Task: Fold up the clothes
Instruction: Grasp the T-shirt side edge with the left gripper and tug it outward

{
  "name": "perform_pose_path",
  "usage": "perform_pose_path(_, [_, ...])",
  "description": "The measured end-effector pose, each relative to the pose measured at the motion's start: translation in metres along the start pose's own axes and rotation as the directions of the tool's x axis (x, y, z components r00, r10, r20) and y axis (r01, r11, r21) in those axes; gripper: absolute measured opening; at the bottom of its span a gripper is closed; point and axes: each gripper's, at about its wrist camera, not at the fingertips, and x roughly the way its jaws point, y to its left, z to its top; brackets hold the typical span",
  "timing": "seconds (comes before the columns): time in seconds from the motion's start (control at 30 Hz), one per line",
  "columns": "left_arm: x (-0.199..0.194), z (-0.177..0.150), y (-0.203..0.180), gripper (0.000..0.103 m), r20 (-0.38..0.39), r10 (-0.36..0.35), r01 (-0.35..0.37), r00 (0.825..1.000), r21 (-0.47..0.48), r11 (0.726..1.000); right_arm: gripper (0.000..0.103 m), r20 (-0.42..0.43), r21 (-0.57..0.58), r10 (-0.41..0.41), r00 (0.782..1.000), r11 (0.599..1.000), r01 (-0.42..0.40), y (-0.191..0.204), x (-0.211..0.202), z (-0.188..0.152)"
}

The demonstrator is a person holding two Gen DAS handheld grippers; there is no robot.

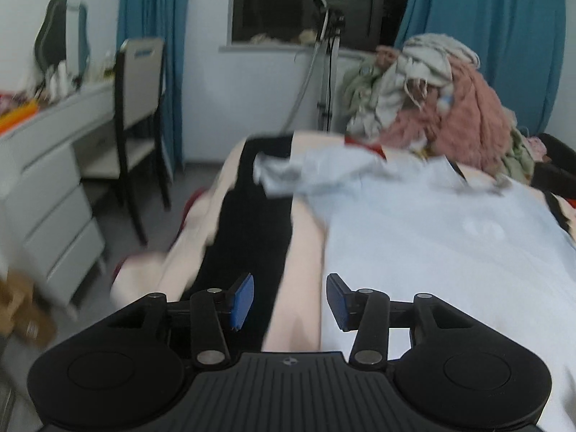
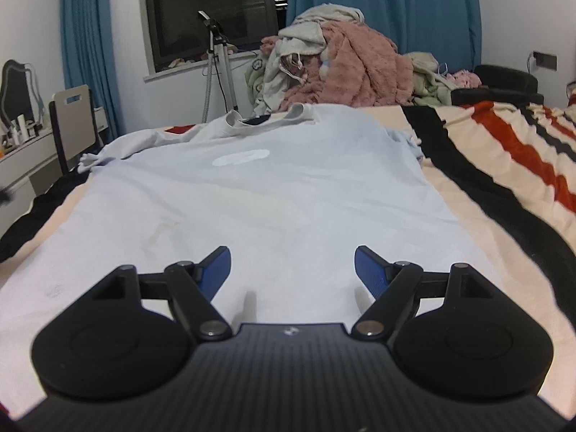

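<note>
While the pale blue cotton T-shirt [image 2: 273, 194] lies flat on the striped bed [image 2: 504, 165], the left claw [image 1: 290, 300] and right claw [image 2: 292, 270] gape, both empty.

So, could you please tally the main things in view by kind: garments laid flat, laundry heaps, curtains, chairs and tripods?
Garments laid flat: 1, the pale blue cotton T-shirt
Laundry heaps: 1, the pink and cream pile of clothes
Curtains: 2, teal fabric
Chairs: 1, black-framed with a grey back
Tripods: 1, silver metal
Total: 6
</note>
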Motion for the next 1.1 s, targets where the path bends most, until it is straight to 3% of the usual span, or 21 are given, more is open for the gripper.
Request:
perform_pose_path(0.17, [0.103, 0.045, -0.001, 0.047, 0.108, 0.047, -0.039, 0.993, -0.077, 0.996, 0.078, -0.008, 0.031, 0.004, 1.000, 1.000, -0.003, 0.003, 0.027, 0.001])
perform_pose_path(0.23, [0.145, 0.056, 0.004, 0.046, 0.116, 0.031, -0.019, 0.993, -0.105, 0.994, 0.078, -0.019, 0.045, 0.011, 1.000, 0.999, -0.010, 0.003, 0.040, 0.001])
perform_pose_path(0.33, [0.194, 0.066, 0.000, 0.041, 0.096, 0.077, -0.070, 0.992, -0.070, 0.995, 0.078, -0.039, 0.046, 0.018, 0.999, 0.999, -0.016, 0.004, 0.056, 0.000])
perform_pose_path(0.37, [0.207, 0.069, -0.001, 0.021, 0.090, 0.096, -0.090, 0.991, -0.065, 0.994, 0.078, -0.048, 0.045, 0.016, 0.999, 0.999, -0.014, 0.005, 0.060, -0.001])
perform_pose_path(0.4, [0.217, 0.073, 0.000, 0.009, 0.098, 0.091, -0.083, 0.991, -0.082, 0.993, 0.078, -0.061, 0.049, 0.016, 0.998, 0.999, -0.013, 0.004, 0.065, -0.002])
perform_pose_path(0.47, [0.234, 0.090, -0.001, 0.006, 0.111, 0.134, -0.125, 0.985, -0.086, 0.988, 0.078, -0.075, 0.056, 0.017, 0.997, 0.998, -0.012, 0.003, 0.070, -0.005])
perform_pose_path(0.53, [0.251, 0.111, -0.001, 0.005, 0.125, 0.202, -0.190, 0.971, -0.097, 0.977, 0.078, -0.080, 0.050, 0.013, 0.997, 0.999, -0.009, 0.002, 0.074, -0.007])
perform_pose_path(0.63, [0.275, 0.145, 0.003, 0.005, 0.134, 0.332, -0.313, 0.934, -0.147, 0.938, 0.078, -0.065, 0.038, 0.011, 0.998, 0.999, -0.009, 0.003, 0.076, -0.006])
perform_pose_path(0.7, [0.291, 0.161, 0.009, 0.005, 0.107, 0.370, -0.346, 0.923, -0.192, 0.918, 0.078, -0.055, 0.034, 0.011, 0.998, 0.999, -0.009, 0.002, 0.074, -0.005])
perform_pose_path(0.73, [0.292, 0.166, 0.011, 0.008, 0.102, 0.364, -0.336, 0.926, -0.217, 0.916, 0.078, -0.053, 0.032, 0.010, 0.999, 0.999, -0.009, 0.002, 0.074, -0.005])
perform_pose_path(0.8, [0.283, 0.166, 0.007, 0.024, 0.115, 0.331, -0.300, 0.937, -0.224, 0.927, 0.078, -0.048, 0.030, 0.008, 0.999, 1.000, -0.007, 0.002, 0.071, -0.004])
perform_pose_path(0.83, [0.275, 0.163, 0.003, 0.047, 0.124, 0.314, -0.284, 0.941, -0.213, 0.935, 0.078, -0.040, 0.026, 0.007, 0.999, 1.000, -0.006, 0.002, 0.069, -0.003])
perform_pose_path(0.87, [0.267, 0.161, -0.001, 0.064, 0.132, 0.296, -0.267, 0.946, -0.201, 0.943, 0.078, -0.031, 0.022, 0.005, 0.999, 1.000, -0.005, 0.002, 0.068, -0.002])
perform_pose_path(0.93, [0.252, 0.156, -0.009, 0.070, 0.148, 0.260, -0.234, 0.954, -0.176, 0.956, 0.078, -0.006, 0.008, 0.004, 1.000, 1.000, -0.004, 0.003, 0.064, 0.000])
perform_pose_path(0.97, [0.243, 0.152, -0.013, 0.080, 0.153, 0.242, -0.217, 0.958, -0.164, 0.962, 0.078, 0.004, 0.005, 0.005, 1.000, 1.000, -0.005, 0.003, 0.063, 0.002])
perform_pose_path(1.03, [0.210, 0.131, -0.025, 0.090, 0.132, 0.202, -0.183, 0.971, -0.142, 0.973, 0.078, 0.024, 0.002, 0.012, 1.000, 1.000, -0.012, 0.003, 0.059, 0.005])
perform_pose_path(1.1, [0.173, 0.108, -0.039, 0.091, 0.103, 0.161, -0.149, 0.981, -0.115, 0.982, 0.078, 0.046, -0.002, 0.015, 0.999, 1.000, -0.015, 0.003, 0.055, 0.007])
